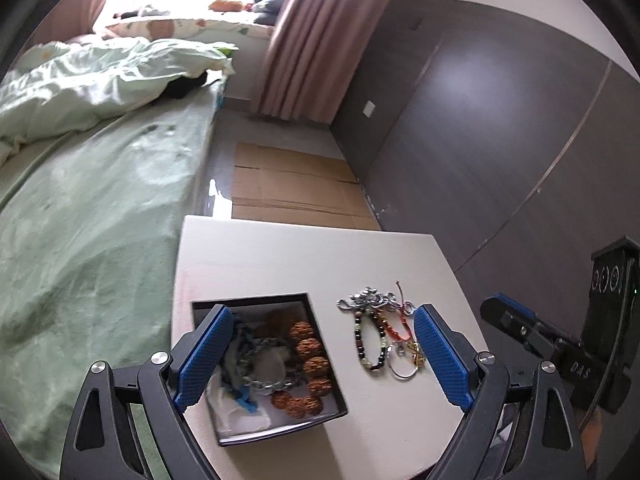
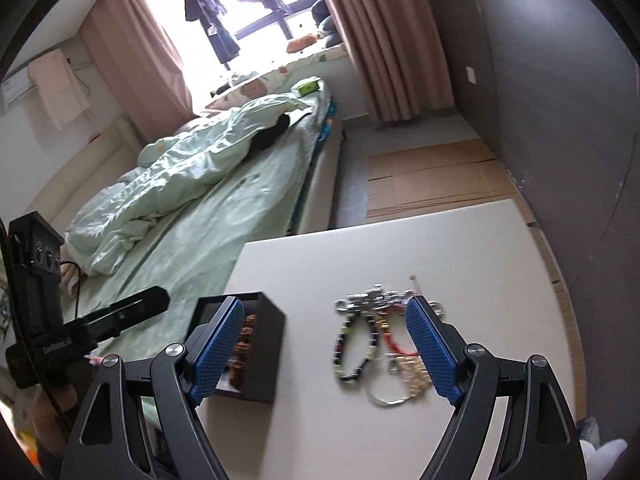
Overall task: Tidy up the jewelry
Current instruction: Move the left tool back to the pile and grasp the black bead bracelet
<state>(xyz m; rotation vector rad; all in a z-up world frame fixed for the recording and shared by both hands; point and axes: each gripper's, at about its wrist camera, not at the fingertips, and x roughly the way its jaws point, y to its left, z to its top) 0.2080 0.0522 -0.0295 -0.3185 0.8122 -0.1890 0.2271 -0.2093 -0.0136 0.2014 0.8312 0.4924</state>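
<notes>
While jaws gape, tool [image 1: 560,352] stamped "0.4.5"

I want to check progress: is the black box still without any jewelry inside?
No: in the left wrist view the black box already holds a brown bead bracelet and a silver chain.

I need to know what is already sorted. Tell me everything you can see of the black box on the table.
The black box is a square, open-topped, thin-walled tray with a pale lining, sitting flat on the white table near its bed-side edge. Inside lie a bracelet of large brown textured beads, a silver chain and blue-white fabric. The loose jewelry pile lies beside it, apart. Neither hand-held gripper touches it.
</notes>
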